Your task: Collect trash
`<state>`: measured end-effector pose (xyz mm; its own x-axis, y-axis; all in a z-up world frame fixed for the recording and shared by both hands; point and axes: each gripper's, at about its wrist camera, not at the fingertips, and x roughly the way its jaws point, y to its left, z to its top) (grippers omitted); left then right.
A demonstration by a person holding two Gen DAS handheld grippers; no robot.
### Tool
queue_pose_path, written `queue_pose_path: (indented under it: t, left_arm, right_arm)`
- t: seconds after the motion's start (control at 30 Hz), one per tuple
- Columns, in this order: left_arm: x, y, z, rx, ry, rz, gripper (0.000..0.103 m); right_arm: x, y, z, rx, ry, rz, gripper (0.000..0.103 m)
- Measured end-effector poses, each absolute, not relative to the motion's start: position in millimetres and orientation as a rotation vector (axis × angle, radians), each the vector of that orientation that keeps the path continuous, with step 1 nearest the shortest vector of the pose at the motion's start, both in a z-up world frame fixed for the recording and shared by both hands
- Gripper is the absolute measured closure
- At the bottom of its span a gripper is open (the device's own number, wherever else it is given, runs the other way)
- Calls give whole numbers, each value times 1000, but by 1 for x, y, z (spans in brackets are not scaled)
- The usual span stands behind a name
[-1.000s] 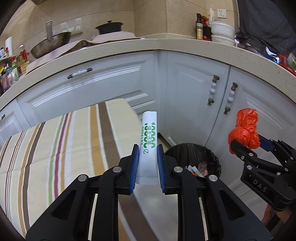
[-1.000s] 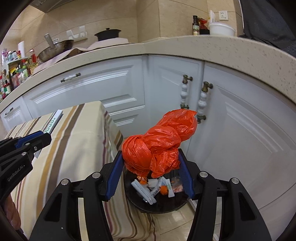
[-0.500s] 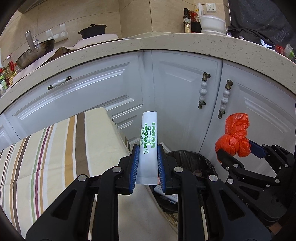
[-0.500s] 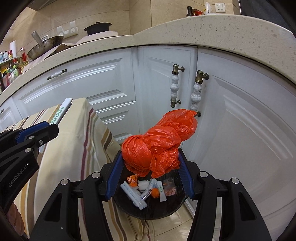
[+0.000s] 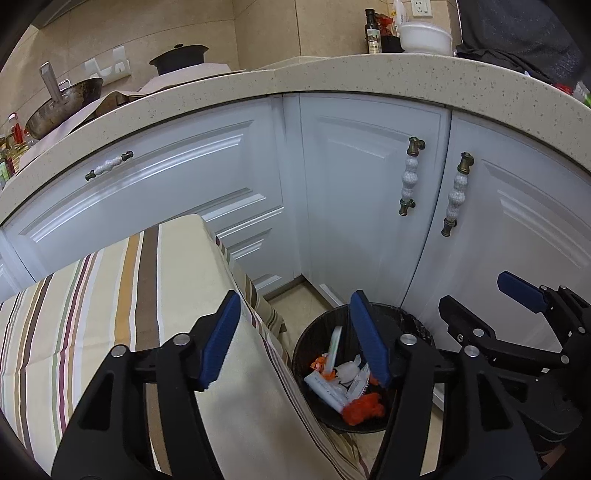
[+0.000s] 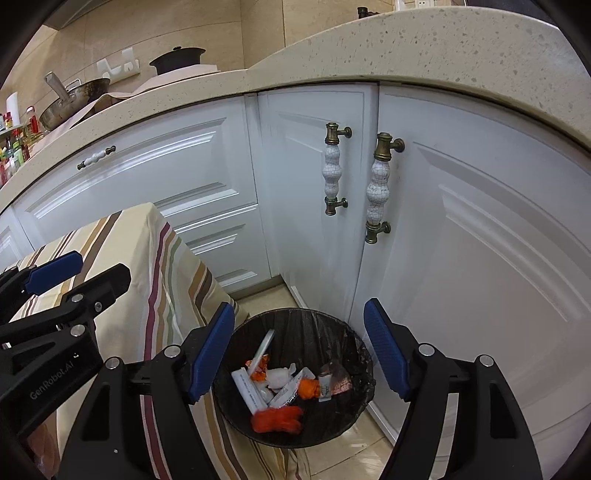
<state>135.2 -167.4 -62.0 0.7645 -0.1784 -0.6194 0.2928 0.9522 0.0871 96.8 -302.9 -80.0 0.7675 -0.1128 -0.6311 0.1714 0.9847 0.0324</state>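
Both grippers hung with jaws spread wide and empty above a black-lined trash bin (image 6: 295, 373) that stood on the tiled floor in the corner where two runs of white cabinets met. The right gripper (image 6: 299, 350) framed the bin's mouth between its blue pads, while the left gripper (image 5: 295, 343) sat just beside it, one pad over the edge of a striped tablecloth (image 5: 122, 295) and the other over the bin's near rim (image 5: 391, 428). Inside the bin lay a crumpled orange plastic bag (image 6: 277, 419) at the near side, with a white tube (image 6: 248, 389), a slim white packet with green print (image 6: 264, 345) leaning against the liner, and assorted wrappers (image 6: 295, 386) piled around them. The tablecloth's corner draped down just beside the bin's left rim. Behind the bin, two cabinet doors carried upright ceramic handles (image 6: 376, 188) with brass ends. Farther back, on the speckled worktop (image 5: 332, 77), a wok (image 5: 62, 107) and a dark lidded pot (image 5: 179, 59) stood along the tiled wall, with a bottle (image 5: 373, 33) and a white bowl (image 5: 424, 37) near the far corner.
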Motion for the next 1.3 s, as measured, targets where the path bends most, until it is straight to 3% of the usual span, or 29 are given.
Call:
queue_pose_path:
  t: [0.6, 1.3]
  left_arm:
    - [87, -111, -17, 129, 587, -222, 21]
    - [8, -40, 28, 79, 497, -201, 16]
  right_arm:
    - [48, -272, -33, 91, 619, -160, 25]
    - [-30, -216, 27, 40, 509, -170, 22]
